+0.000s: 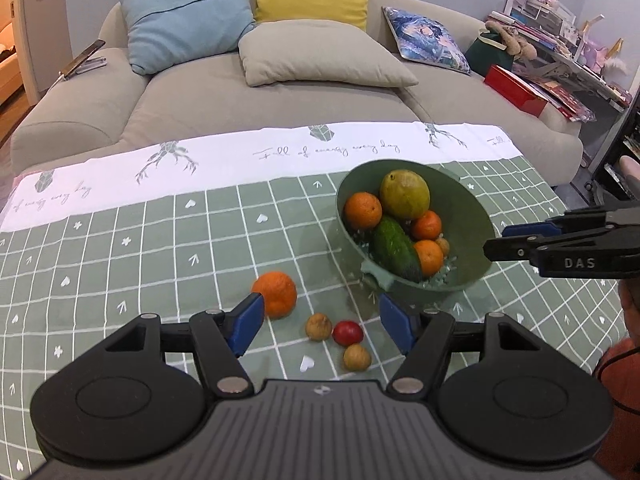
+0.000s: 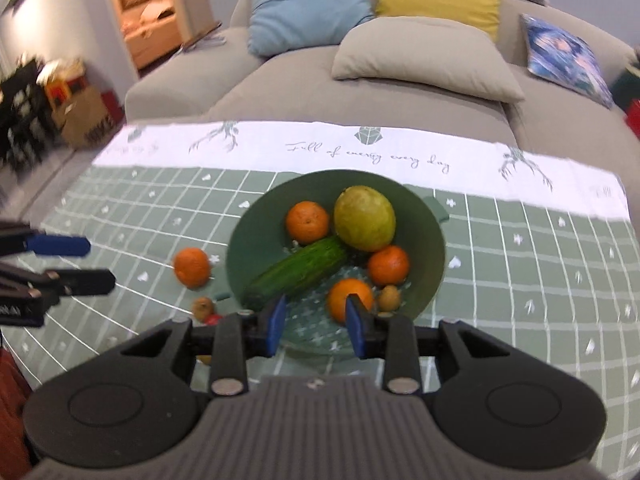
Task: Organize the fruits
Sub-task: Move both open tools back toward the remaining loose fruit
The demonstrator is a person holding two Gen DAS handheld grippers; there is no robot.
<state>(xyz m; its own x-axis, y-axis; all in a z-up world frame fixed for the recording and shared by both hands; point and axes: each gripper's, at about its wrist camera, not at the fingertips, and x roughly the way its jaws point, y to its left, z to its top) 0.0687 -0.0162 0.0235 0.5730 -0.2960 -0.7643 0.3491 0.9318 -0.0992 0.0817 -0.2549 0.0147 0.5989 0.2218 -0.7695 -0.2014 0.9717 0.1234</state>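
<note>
I am lowering the wide-open, empty left gripper toward the loose orange at its eleven o'clock, steering clear of the small fruits beside it, while the half-open, empty right gripper is hovering over the green bowl.

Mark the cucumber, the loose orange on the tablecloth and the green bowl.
cucumber (image 2: 298,274): right wrist view, mid-length of its skin.
loose orange (image 1: 276,293): left wrist view, centre of its peel.
green bowl (image 1: 476,216): left wrist view, bare inner wall.
</note>
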